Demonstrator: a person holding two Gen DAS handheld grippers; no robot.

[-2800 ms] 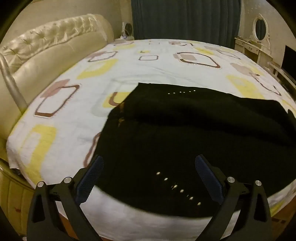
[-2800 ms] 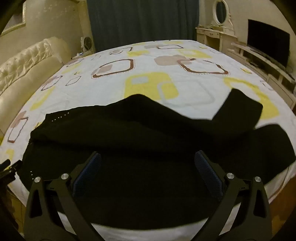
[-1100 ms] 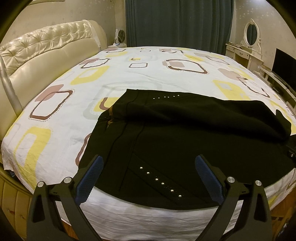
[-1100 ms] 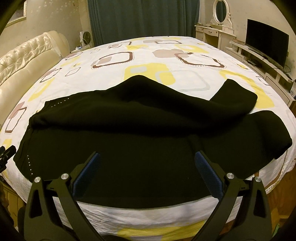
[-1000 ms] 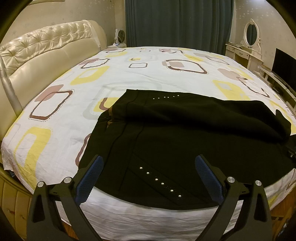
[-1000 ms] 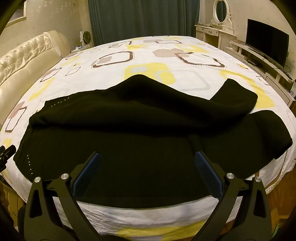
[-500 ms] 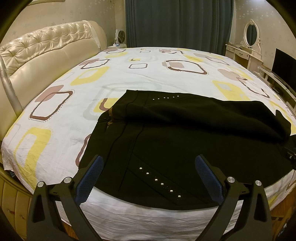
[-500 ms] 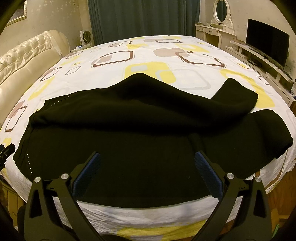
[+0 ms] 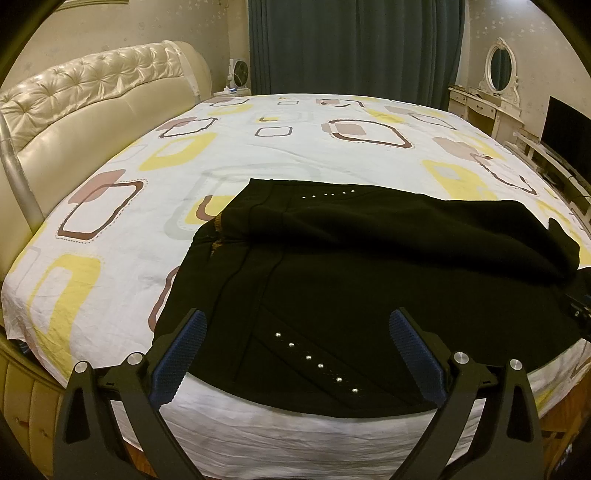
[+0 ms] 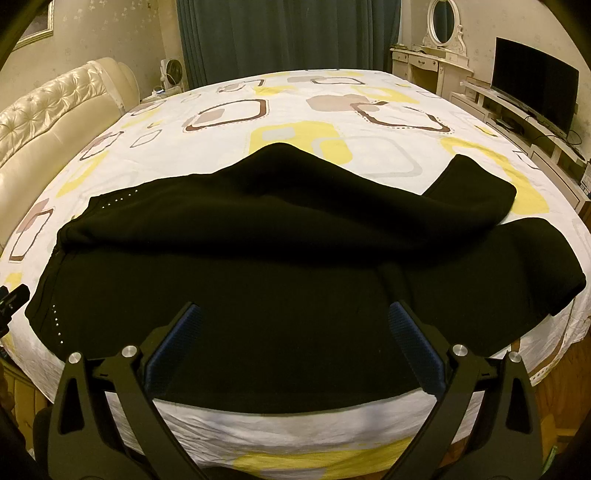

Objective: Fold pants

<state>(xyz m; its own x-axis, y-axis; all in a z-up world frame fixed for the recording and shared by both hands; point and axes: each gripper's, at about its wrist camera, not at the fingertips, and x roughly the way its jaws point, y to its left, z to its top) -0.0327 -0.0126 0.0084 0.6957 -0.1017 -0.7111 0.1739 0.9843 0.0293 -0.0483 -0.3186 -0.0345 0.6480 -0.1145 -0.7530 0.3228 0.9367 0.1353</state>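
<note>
Pants (image 10: 258, 280) lie unfolded, legs toward 3 o'clock, far leg rumpled; every fold remains. My left gripper (image 9: 295, 325) and right gripper (image 10: 291, 317) gape wide, holding nothing.

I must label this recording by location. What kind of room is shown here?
Most likely a home bedroom. The black pants lie on a large bed with a padded headboard, and a dressing table with an oval mirror stands near a television.
</note>
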